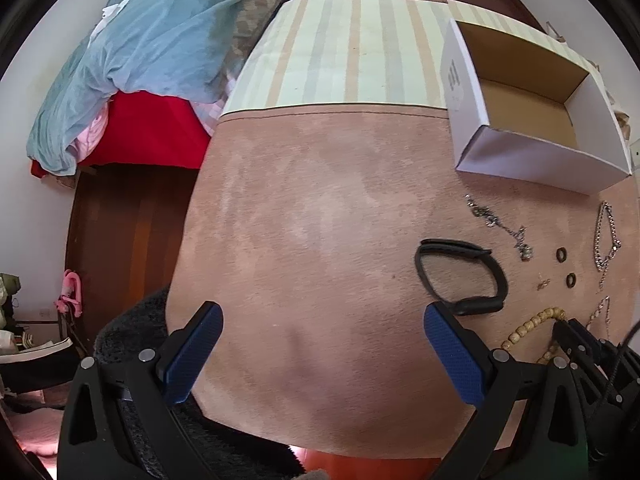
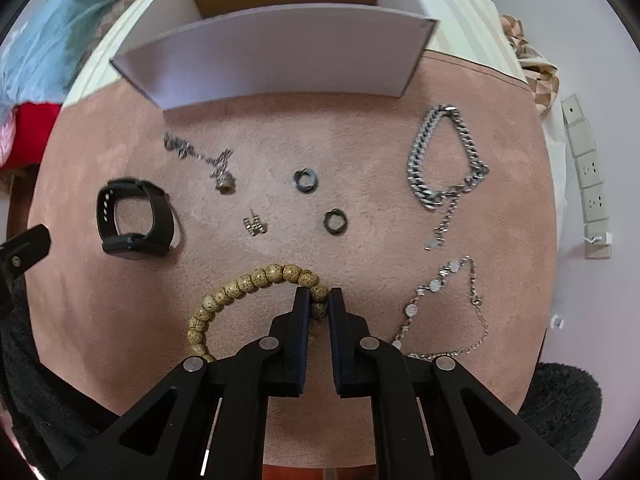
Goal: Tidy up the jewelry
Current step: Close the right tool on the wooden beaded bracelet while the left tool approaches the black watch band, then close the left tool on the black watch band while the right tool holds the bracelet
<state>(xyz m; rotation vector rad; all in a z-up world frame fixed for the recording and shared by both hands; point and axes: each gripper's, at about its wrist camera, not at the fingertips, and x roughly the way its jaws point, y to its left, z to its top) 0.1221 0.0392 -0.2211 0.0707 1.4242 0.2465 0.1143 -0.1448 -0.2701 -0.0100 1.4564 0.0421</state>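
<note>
Jewelry lay spread on the pink tabletop (image 2: pixel 120 152). Wooden bead bracelet (image 2: pixel 248 280) sat nearest, curved in an arc, one bead pinched in the right claw (image 2: pixel 320 300). Black watch (image 2: pixel 134 218) stood on edge at left, strap looped. Two dark rings (image 2: pixel 305 181) sat mid-mat, small silver piece (image 2: pixel 254 225) left of them. Chunky silver chain bracelet (image 2: pixel 444 160) at right, thin disc chain (image 2: pixel 448 308) nearer. White cardboard box (image 2: pixel 280 60) at far side, open, inside out of sight.

no readable text anywhere; dark marks on the white box (image 1: pixel 454 76) wall are illegible.
</note>
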